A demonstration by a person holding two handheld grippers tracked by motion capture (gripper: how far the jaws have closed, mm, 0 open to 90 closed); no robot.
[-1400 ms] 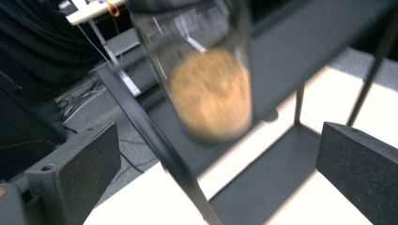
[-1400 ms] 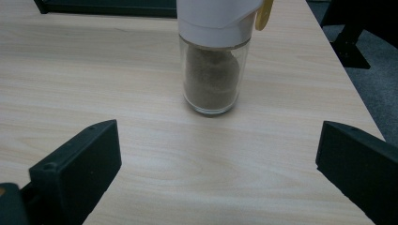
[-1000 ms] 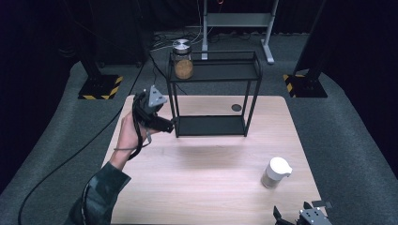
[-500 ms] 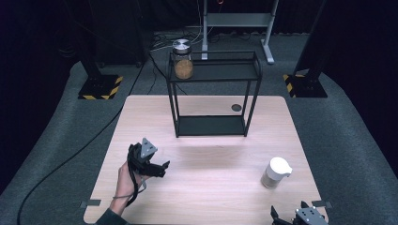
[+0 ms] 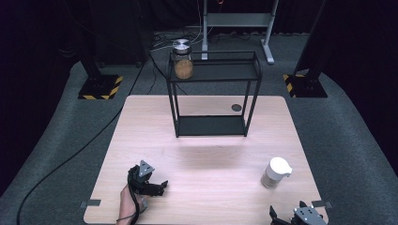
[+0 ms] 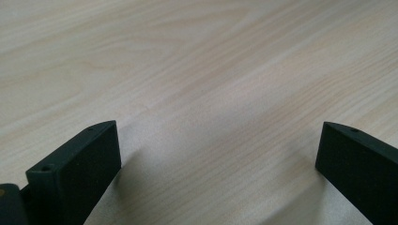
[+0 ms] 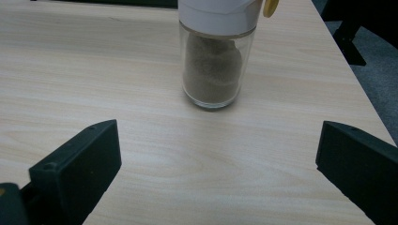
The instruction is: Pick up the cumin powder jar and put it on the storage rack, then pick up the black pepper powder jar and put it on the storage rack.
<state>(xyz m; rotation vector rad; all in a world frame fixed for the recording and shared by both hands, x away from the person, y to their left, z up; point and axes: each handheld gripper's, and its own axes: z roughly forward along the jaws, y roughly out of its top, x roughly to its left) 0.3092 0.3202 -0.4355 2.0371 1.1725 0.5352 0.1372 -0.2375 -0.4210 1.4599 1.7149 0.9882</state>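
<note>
Your left gripper [image 5: 151, 186] sits low near the table's [image 5: 202, 159] near-left corner, jaws spread wide over bare wood with nothing between them, so it looks parked rather than working. Your right gripper [image 5: 300, 216], at the near-right corner, is also spread wide and empty, aimed at the shaker [image 7: 217, 51] standing upright just ahead toward the right edge, likely lined up for a grasp. The jar [image 5: 182, 60] rests on the left end of the rack's [image 5: 253, 70] top shelf at the far edge.
</note>
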